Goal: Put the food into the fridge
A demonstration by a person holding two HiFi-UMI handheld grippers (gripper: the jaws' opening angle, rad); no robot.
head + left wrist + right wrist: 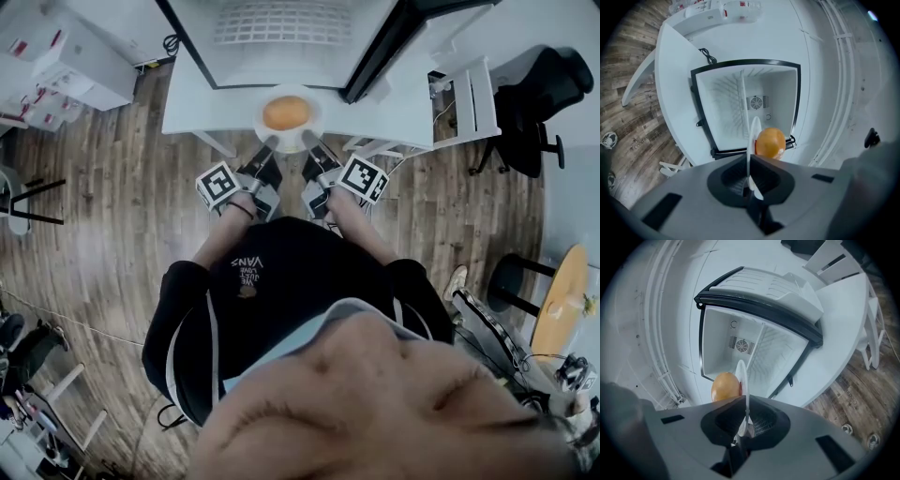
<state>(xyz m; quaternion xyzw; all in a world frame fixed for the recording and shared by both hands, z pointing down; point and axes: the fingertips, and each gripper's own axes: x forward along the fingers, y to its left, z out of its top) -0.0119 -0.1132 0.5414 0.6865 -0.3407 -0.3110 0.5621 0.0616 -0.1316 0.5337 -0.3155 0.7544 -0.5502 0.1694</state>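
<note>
Head view puts us at the carrying step: the left gripper (269, 145) is clamped tight on the plate (317, 111) at its near rim. The round orange food (286, 112) sits on it before the open fridge (281, 56), and the right gripper (308, 142) pinches the same rim. Next, we judge, it must slide in level. The door (394, 42) stands aside, the chair (544, 94) well apart

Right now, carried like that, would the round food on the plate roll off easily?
Probably. The food looks round and sits loose on a shallow plate, so a tilt could send it rolling. The plate seems stiff: the left gripper and right gripper pinch only its near rim, yet it lies flat.
</note>
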